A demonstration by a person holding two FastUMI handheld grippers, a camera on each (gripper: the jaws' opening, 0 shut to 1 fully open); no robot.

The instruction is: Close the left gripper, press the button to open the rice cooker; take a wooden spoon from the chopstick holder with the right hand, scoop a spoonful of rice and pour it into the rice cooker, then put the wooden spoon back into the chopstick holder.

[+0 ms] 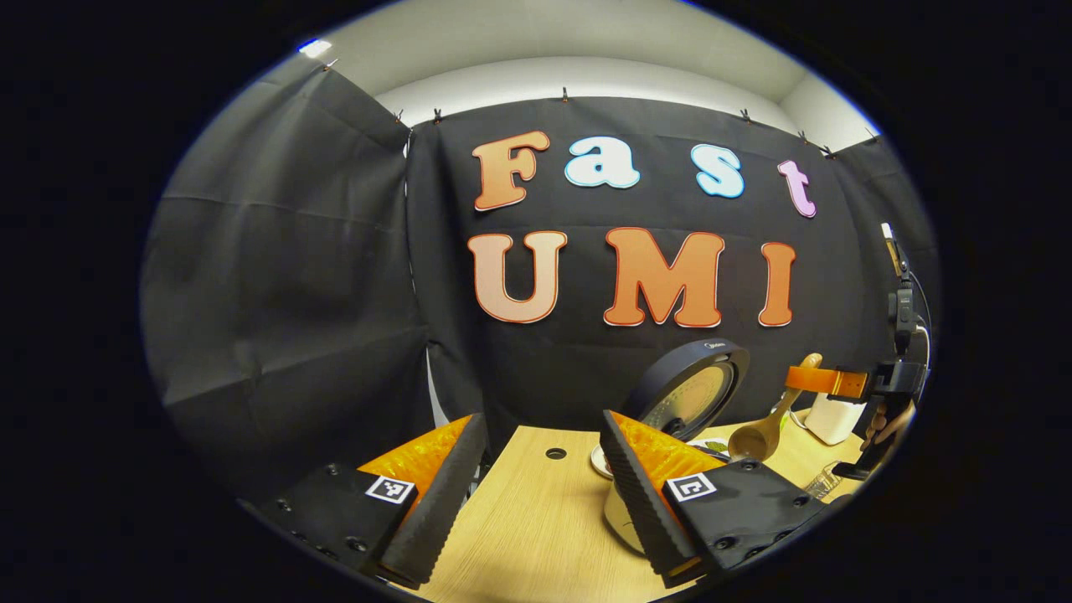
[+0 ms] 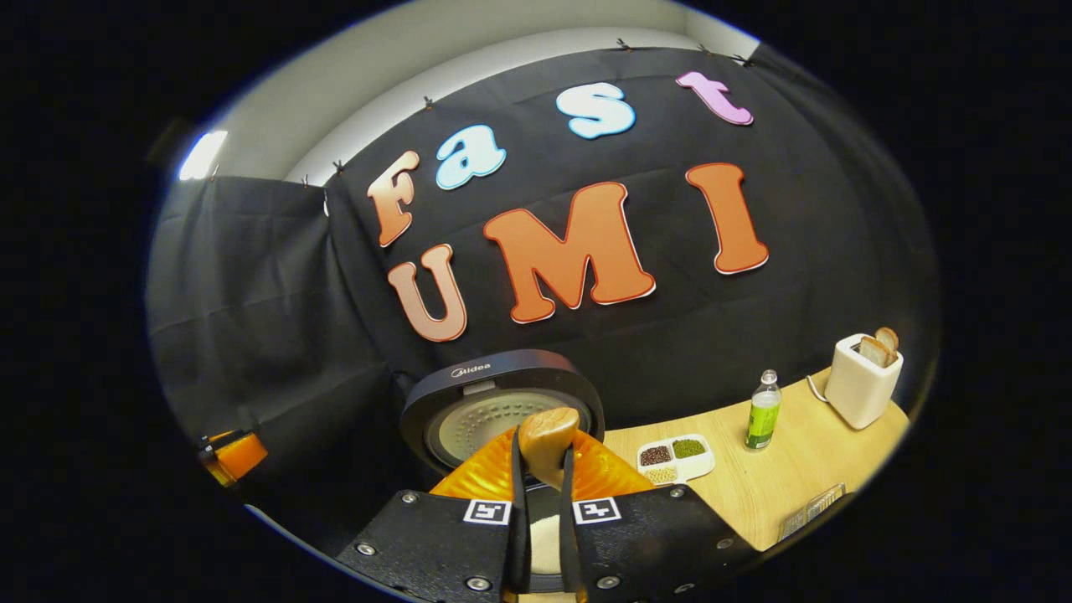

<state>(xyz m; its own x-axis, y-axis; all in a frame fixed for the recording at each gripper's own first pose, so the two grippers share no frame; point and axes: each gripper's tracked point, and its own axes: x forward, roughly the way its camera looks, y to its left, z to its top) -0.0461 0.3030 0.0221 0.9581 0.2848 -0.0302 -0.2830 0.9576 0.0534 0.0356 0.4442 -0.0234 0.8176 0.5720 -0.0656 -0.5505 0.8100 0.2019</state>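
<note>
Both fingers of the right tool (image 2: 543, 502) clamp the wooden spoon (image 2: 546, 442).

Black cloth walls (image 1: 293, 276) enclose a light wooden table (image 1: 536, 528) under a white ceiling (image 1: 586, 33).

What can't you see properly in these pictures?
- Inside the rice cooker: in the right gripper view the right gripper and the wooden spoon cover the pot.
- Rice in the spoon bowl: left gripper view, too small and turned away.
- Cooker body: left gripper view, hidden behind the left gripper.
- Food in the divided tray: right gripper view, too small to name.
</note>
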